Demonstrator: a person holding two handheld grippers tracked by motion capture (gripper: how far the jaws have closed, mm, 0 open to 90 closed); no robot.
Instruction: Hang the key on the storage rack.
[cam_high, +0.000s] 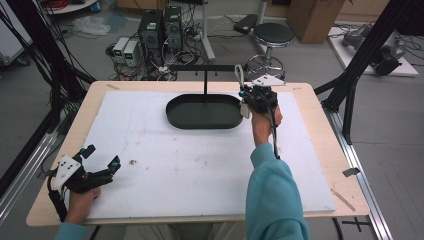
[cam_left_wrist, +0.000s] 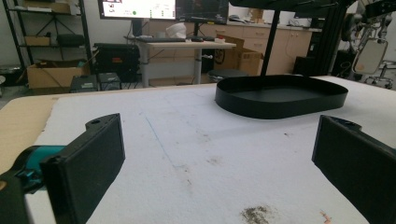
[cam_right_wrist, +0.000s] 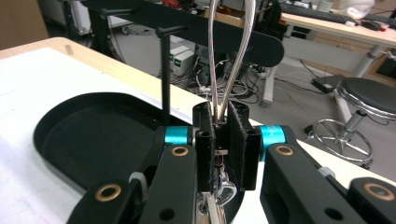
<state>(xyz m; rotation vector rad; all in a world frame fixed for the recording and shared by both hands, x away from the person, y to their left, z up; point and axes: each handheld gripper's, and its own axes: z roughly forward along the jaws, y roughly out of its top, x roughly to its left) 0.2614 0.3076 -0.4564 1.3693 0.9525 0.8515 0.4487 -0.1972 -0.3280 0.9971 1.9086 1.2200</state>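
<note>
A black oval tray (cam_high: 176, 116) sits at the back middle of the white mat, with a thin post (cam_high: 205, 85) rising from it to a horizontal bar (cam_high: 200, 67). My right gripper (cam_high: 244, 93) hovers at the tray's right end, shut on a pale, shiny strap loop (cam_high: 239, 75). In the right gripper view that loop (cam_right_wrist: 227, 56) rises from between the jaws of the right gripper (cam_right_wrist: 220, 116), in front of the bar's end (cam_right_wrist: 261, 46). A pale tag (cam_left_wrist: 371, 55) hangs below that hand. My left gripper (cam_high: 102, 161) rests open at the near left, holding nothing.
The white mat (cam_high: 200, 165) covers most of the wooden table and has a dark stain (cam_high: 133, 162) near my left gripper. Behind the table are a black stool (cam_high: 272, 36), computer boxes and cables. Black frame posts stand at both sides.
</note>
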